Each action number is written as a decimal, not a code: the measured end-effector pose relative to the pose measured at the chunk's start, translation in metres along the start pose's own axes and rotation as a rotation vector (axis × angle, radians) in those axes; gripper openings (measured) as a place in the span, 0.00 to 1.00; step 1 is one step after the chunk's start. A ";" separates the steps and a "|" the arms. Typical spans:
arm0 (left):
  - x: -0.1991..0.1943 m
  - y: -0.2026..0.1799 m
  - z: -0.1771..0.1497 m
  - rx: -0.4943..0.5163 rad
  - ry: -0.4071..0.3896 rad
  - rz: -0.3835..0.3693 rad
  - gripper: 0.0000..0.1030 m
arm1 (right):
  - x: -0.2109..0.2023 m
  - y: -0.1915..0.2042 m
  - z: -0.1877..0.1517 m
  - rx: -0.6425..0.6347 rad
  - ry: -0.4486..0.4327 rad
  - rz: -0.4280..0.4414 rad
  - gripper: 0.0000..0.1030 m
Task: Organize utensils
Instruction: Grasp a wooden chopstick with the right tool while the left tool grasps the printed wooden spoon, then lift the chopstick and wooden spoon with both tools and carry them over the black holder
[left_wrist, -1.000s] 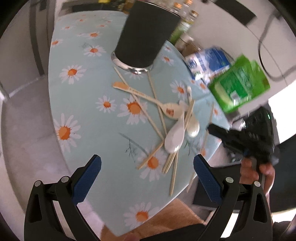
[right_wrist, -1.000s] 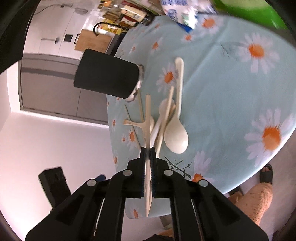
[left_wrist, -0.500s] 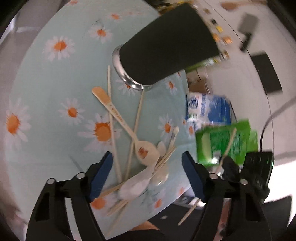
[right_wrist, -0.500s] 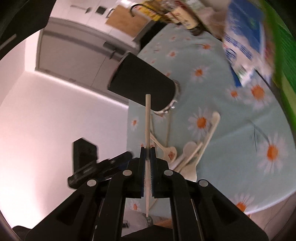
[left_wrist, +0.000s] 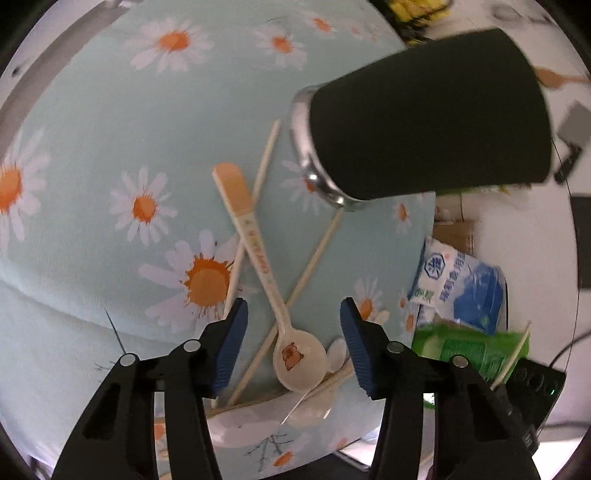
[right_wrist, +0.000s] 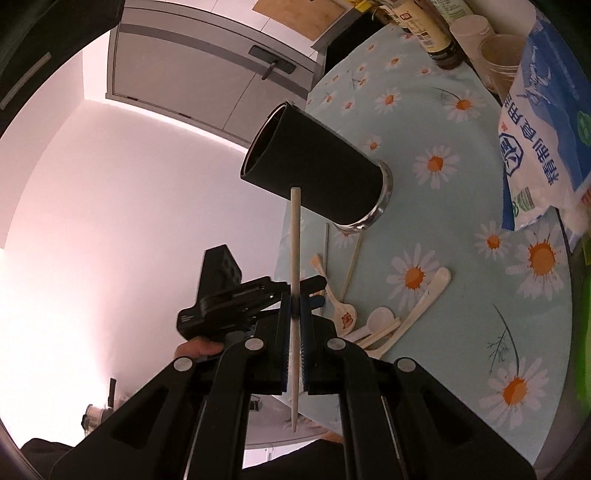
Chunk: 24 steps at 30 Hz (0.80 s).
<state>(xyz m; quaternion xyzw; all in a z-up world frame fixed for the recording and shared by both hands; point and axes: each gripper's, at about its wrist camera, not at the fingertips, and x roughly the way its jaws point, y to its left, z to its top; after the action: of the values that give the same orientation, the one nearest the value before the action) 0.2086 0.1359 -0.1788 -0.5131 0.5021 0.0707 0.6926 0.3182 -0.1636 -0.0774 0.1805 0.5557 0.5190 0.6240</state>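
Observation:
A black utensil cup (left_wrist: 428, 129) with a metal base stands on the daisy tablecloth (left_wrist: 110, 147). My left gripper (left_wrist: 293, 339) is open and empty, low over a pile of spoons and chopsticks, its jaws either side of a cream spoon with a bear print (left_wrist: 295, 354). My right gripper (right_wrist: 294, 314) is shut on a single wooden chopstick (right_wrist: 294, 236), held off the table with its far end in front of the cup (right_wrist: 317, 170). The left gripper shows in the right wrist view (right_wrist: 295, 286). More spoons (right_wrist: 410, 306) and chopsticks (right_wrist: 352, 262) lie on the cloth.
A blue and white bag (left_wrist: 461, 280) and a green packet (left_wrist: 469, 347) lie at the table's edge by the pile. Bottles (right_wrist: 432, 33) and paper cups (right_wrist: 498, 55) stand at the far side. Grey cabinets (right_wrist: 207, 66) are behind the table.
My right gripper has lifted the chopstick off the table and up toward the cup. My left gripper has come down and forward over the utensil pile, its jaws narrower than before.

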 end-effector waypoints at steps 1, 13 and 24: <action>0.001 0.001 0.000 -0.017 -0.001 -0.007 0.48 | -0.002 0.000 0.000 -0.003 0.004 0.006 0.06; 0.003 -0.021 0.000 -0.026 -0.026 0.063 0.35 | -0.012 -0.007 0.006 -0.011 0.027 0.052 0.06; 0.008 -0.029 0.003 0.039 -0.009 0.239 0.10 | -0.014 -0.008 0.003 -0.020 0.014 0.099 0.06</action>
<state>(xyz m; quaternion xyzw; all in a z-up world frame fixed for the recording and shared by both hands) 0.2321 0.1220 -0.1664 -0.4356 0.5580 0.1454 0.6912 0.3264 -0.1778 -0.0755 0.1977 0.5453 0.5561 0.5952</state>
